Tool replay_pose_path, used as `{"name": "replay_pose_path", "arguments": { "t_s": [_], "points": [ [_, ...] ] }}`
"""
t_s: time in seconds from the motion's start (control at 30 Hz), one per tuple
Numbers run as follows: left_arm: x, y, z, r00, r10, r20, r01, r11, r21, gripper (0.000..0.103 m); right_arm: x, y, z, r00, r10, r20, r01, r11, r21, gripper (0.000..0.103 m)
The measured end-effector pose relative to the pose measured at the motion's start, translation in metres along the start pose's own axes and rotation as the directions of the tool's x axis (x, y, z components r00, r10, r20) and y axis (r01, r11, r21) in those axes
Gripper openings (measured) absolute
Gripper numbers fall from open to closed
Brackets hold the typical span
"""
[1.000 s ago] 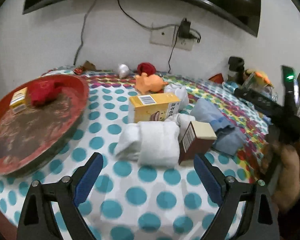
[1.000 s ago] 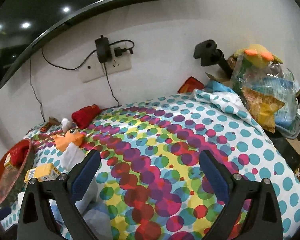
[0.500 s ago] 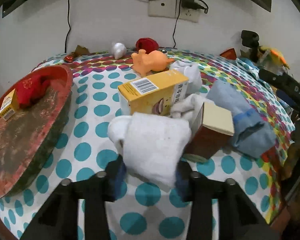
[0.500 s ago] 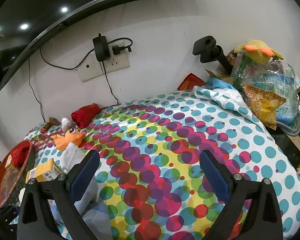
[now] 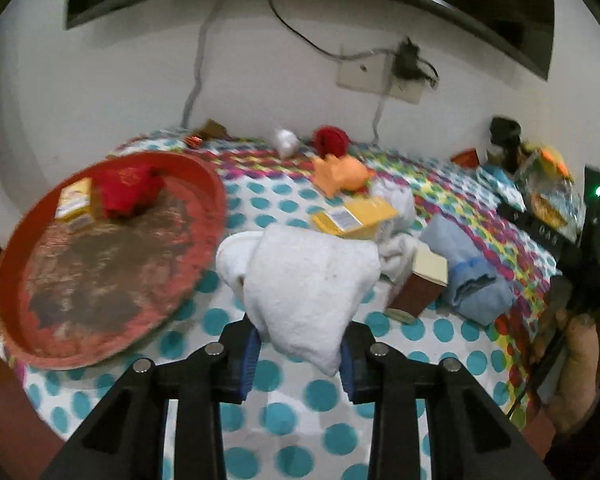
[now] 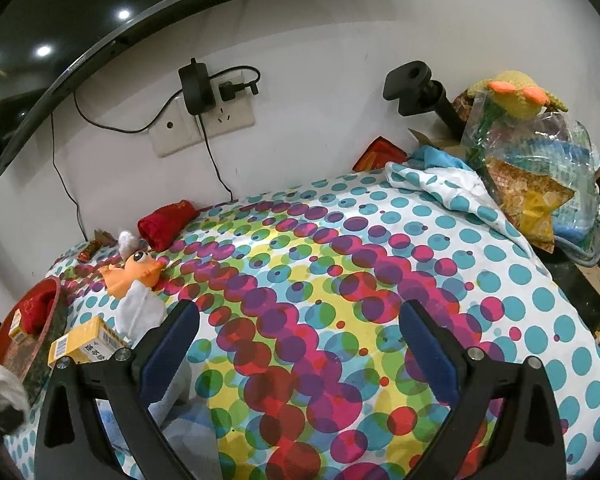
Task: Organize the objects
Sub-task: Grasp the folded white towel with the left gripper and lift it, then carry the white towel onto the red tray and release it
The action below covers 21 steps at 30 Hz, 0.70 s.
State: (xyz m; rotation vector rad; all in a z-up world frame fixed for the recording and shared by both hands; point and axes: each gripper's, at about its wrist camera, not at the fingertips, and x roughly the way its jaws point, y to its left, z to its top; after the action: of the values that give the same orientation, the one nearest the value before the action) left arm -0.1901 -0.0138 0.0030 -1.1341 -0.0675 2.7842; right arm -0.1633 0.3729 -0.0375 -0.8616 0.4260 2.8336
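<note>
White towel (image 5: 308, 280) now lifted, left gripper (image 5: 300, 354) jaws clamping it, right gripper (image 6: 300, 344) jaws wide apart

Fluffy white terry cloth towel (image 5: 308, 276), worn matt red tray (image 5: 112, 264), smooth dotted tablecloth (image 6: 380, 300)

Your left tool (image 5: 300, 354) and right tool (image 6: 298, 354) share black frames, blue pads, silver screws; your bare hand (image 5: 576, 364) shows a dark sleeve.

Little was legible. Yellow box (image 6: 85, 343) carried a barcode plus dark Chinese characters on its side, too small to make out. Black handheld device (image 5: 540, 229) showed pale letters, possibly "DAS", blurred. TV bezel (image 6: 80, 62) had a small brand mark, unreadable.
</note>
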Motion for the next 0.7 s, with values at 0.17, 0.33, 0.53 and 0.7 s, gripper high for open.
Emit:
{"name": "replay_pose_path", "arguments": {
  "t_s": [0.17, 0.33, 0.53, 0.7],
  "points": [
    [-0.023, 0.046, 0.004, 0.997, 0.071, 0.030, -0.069, 0.996, -0.061, 0.033, 0.002, -0.003, 0.000, 1.000, 0.009, -0.009, -0.008, 1.000, 0.017, 0.100],
    [-0.034, 0.106, 0.003, 0.987, 0.161, 0.019, -0.156, 0.978, -0.137, 0.033, 0.003, -0.001, -0.001, 1.000, 0.008, -0.010, -0.008, 1.000, 0.002, 0.100],
    [-0.038, 0.176, 0.006, 0.963, 0.270, -0.020, -0.268, 0.940, -0.210, 0.033, 0.003, -0.001, -0.001, 1.000, 0.008, -0.009, -0.008, 1.000, 0.005, 0.101],
    [-0.029, 0.223, 0.025, 0.935, 0.350, -0.053, -0.352, 0.905, -0.238, 0.033, 0.003, 0.001, -0.001, 1.000, 0.010, -0.009, -0.010, 1.000, -0.001, 0.101]
  ]
}}
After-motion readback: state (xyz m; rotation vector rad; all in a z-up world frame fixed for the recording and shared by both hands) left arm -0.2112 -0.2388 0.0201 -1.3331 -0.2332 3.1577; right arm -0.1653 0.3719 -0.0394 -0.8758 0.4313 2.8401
